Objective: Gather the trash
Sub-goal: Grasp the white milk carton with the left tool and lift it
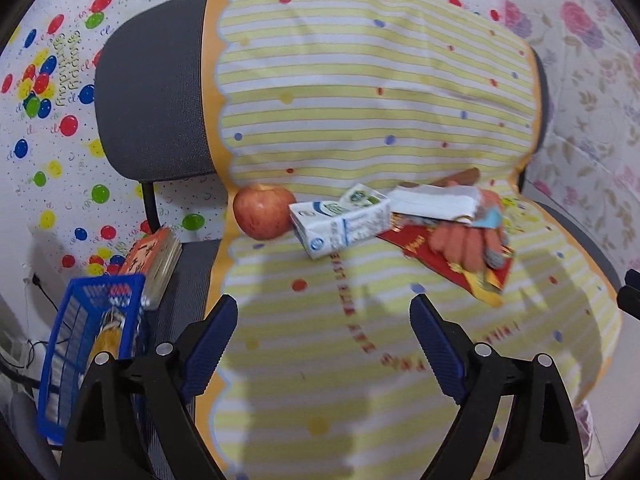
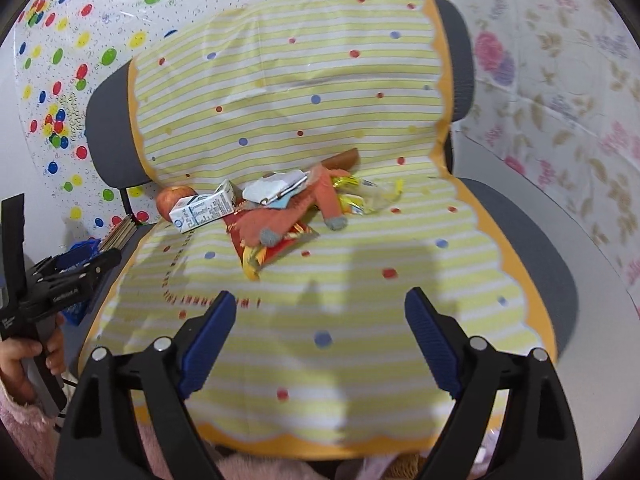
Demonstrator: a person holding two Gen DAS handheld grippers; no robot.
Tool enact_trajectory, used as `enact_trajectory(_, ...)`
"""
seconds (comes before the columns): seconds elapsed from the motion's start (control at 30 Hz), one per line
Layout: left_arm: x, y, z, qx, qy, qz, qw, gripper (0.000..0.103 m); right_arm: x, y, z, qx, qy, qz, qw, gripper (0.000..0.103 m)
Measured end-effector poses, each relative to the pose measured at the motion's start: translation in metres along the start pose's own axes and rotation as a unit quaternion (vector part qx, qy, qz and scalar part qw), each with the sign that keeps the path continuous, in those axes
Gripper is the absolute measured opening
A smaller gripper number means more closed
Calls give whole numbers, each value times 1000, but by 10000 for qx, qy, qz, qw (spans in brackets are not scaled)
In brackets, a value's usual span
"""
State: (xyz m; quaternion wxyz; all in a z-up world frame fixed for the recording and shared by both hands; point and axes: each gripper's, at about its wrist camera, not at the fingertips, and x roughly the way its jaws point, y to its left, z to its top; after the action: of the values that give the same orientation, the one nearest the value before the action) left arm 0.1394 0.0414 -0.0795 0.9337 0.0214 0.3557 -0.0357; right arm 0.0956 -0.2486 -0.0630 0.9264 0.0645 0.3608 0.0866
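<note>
A: What's the biggest thing here?

B: A grey chair (image 2: 520,232) draped with a yellow-striped cloth (image 2: 304,92) that covers most of the back and seat. Behind it hang a balloon-print sheet (image 1: 52,92) and a floral sheet (image 2: 560,112).

A: And beside the chair?

B: At its left edge stands a blue basket (image 1: 86,332), with a stack of books (image 1: 156,264) leaning just behind it.

A: Where's the trash?

B: Heaped at the back of the seat, against the backrest. A white milk carton (image 1: 340,222) lies on its side, touching a red apple (image 1: 260,212) on its left. Right of the carton there's crumpled white paper (image 2: 276,188) lying on an orange soft toy (image 2: 304,208), which lies over a red packet (image 1: 448,256). Yellow wrappers (image 2: 360,196) sit just right of the toy.

A: The grippers?

B: The left gripper (image 1: 324,344) has its blue pads spread wide, holding nothing, hovering over the seat in front of the carton. The right gripper (image 2: 320,340) is likewise spread and empty, over the seat's front half, well apart from the heap.
</note>
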Motion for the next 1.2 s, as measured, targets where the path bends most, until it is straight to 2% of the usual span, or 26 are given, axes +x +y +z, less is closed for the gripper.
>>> enact_trajectory(0.17, 51, 11, 21, -89, 149, -102, 9998, 85, 29, 3, 20, 41, -11, 64, 10000, 85)
enact_trajectory(0.27, 78, 14, 31, -165, 304, -245, 9991, 75, 43, 5, 28, 26, -11, 58, 10000, 85)
enact_trajectory(0.47, 128, 12, 43, -49, 761, -357, 9964, 62, 61, -1, 34, 19, 22, 85, 10000, 83)
enact_trajectory(0.5, 131, 10, 43, -30, 797, -383, 9961, 56, 62, -1, 33, 27, 31, 77, 10000, 83)
enact_trajectory(0.57, 134, 4, 45, 27, 849, -522, 9950, 50, 65, -5, 33, 57, 49, 67, 9999, 83)
enact_trajectory(0.67, 126, -13, 43, 172, 792, -944, 9922, 49, 65, -12, 30, 123, 57, 42, 9999, 83)
enact_trajectory(0.73, 117, -33, 41, 407, 721, -1353, 9873, 49, 66, -17, 29, 182, 51, 35, 9998, 83)
enact_trajectory(0.83, 103, -53, 39, 618, 558, -1651, 9828, 55, 66, -22, 28, 252, 55, 12, 9997, 83)
enact_trajectory(0.9, 97, -53, 40, 619, 481, -1331, 9880, 92, 63, -25, 27, 256, 24, 17, 9997, 83)
enact_trajectory(0.93, 94, -50, 40, 583, 347, -1082, 9918, 90, 61, -26, 27, 248, 6, 15, 9997, 83)
enact_trajectory(0.97, 94, -46, 42, 562, 300, -982, 9931, 90, 61, -26, 26, 244, 0, 17, 9997, 83)
enact_trajectory(1.1, 114, -29, 50, 290, 533, -744, 9954, 91, 64, -28, 24, 252, 39, 73, 9996, 83)
enact_trajectory(1.2, 129, -24, 53, 335, 654, -600, 9955, 91, 65, -27, 22, 221, 59, 114, 9997, 83)
